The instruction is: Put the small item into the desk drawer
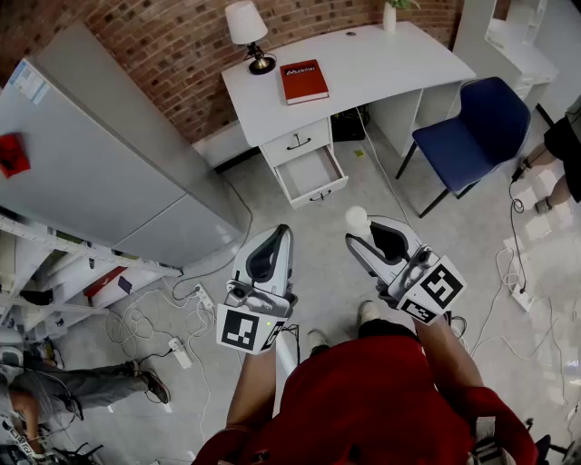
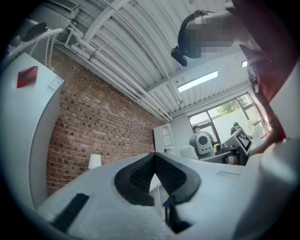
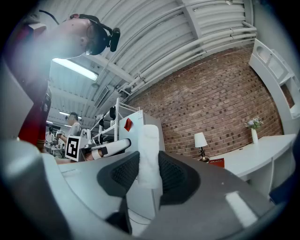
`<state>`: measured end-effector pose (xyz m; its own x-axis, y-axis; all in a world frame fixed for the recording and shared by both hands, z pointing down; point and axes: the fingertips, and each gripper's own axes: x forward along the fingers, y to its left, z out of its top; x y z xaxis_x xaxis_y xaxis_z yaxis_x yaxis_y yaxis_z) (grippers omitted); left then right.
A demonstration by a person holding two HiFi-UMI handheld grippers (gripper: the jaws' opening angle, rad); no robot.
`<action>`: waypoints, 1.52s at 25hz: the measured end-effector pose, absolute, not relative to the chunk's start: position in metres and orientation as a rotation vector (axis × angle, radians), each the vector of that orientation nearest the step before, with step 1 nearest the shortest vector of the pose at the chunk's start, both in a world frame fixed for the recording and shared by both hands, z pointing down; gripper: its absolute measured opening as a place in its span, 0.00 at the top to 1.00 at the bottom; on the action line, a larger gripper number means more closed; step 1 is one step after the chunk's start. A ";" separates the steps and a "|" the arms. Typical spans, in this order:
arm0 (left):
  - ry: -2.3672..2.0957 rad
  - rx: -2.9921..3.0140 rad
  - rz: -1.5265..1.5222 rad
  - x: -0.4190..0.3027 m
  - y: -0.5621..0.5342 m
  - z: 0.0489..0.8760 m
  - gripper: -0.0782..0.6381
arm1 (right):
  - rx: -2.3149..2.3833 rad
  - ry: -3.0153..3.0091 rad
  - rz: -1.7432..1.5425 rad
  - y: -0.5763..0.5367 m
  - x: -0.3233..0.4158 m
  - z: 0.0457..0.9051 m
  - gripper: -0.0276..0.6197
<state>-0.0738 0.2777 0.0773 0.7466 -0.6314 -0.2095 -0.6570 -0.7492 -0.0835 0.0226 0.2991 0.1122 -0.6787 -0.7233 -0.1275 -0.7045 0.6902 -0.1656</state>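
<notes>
Drawer (image 1: 310,173) open; right hand-held gripper (image 1: 361,234) clamps small white item (image 3: 150,150)

One white desk (image 1: 381,64), with two drawers: upper drawer (image 1: 297,143) and lower drawer (image 1: 311,174). One red book (image 1: 303,81), one table lamp (image 1: 247,32), one vase (image 1: 389,16), one blue chair (image 1: 481,123), one small white item (image 1: 356,218). Two grippers: left gripper (image 1: 275,234), right gripper (image 1: 370,234).

Red book (image 1: 303,81) — title too small, nothing legible

Desk drawer (image 1: 311,173): pulled out, open from above.
Floor (image 1: 318,238) before it: bare.
Left side: grey cabinet (image 1: 100,154), loose cables (image 1: 145,320).
Right side: blue chair (image 1: 477,123), apart from drawer.
</notes>
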 end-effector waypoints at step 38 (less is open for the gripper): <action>1.291 -2.728 0.047 -0.023 0.058 0.186 0.88 | -1.077 2.967 -0.242 0.079 0.077 0.216 0.75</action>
<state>-0.0231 0.0583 0.1861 0.6351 -0.7682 -0.0809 -0.7720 -0.6280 -0.0982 0.0767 0.0792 0.2159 -0.7683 -0.6358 0.0744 -0.6394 0.7569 -0.1351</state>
